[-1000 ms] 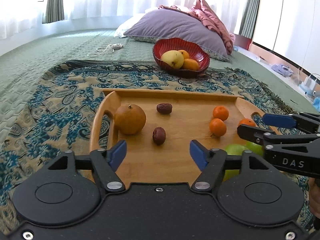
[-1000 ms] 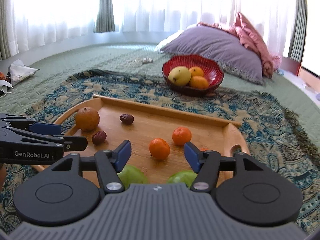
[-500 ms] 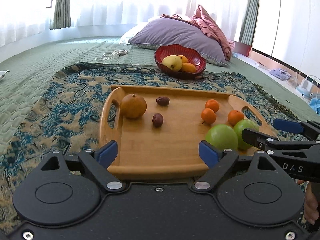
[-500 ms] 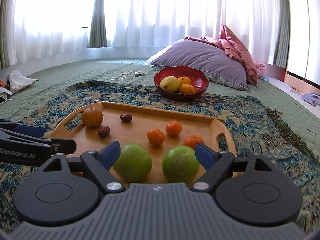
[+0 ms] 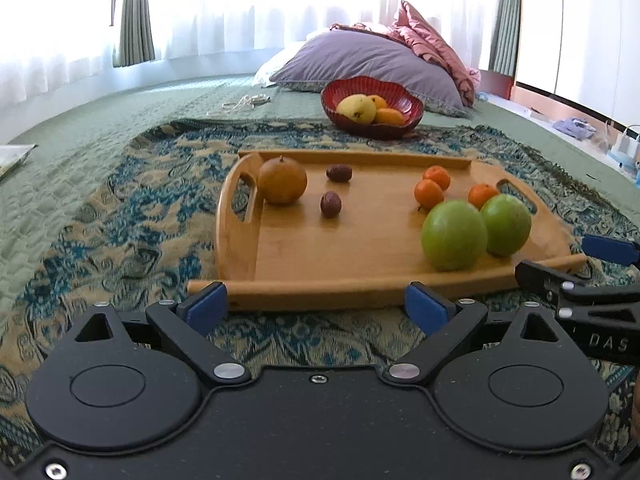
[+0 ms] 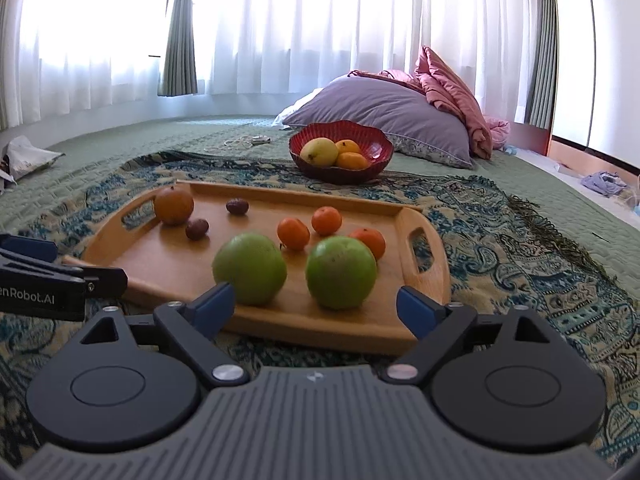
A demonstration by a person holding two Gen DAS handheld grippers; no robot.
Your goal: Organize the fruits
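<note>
Left gripper (image 5: pixel 316 307) and right gripper (image 6: pixel 316 307), jaws just widened and empty, hang at lower frame before the wooden tray (image 6: pixel 280 322) of fruit.

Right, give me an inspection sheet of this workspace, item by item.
Surface: patterned blanket over a green quilt.
Job's things: wooden tray holding two green apples, three tangerines, one brown-orange fruit and two dates; red bowl behind it with a yellow fruit and two orange ones.
Clutter: crumpled bag at the left.
Grippers: left hand-held gripper and right hand-held gripper both open and empty, jaws just opened wider, short of the tray.
Cables: white cord on the quilt.
Surroundings: purple pillow, pink bedding, curtains.
</note>
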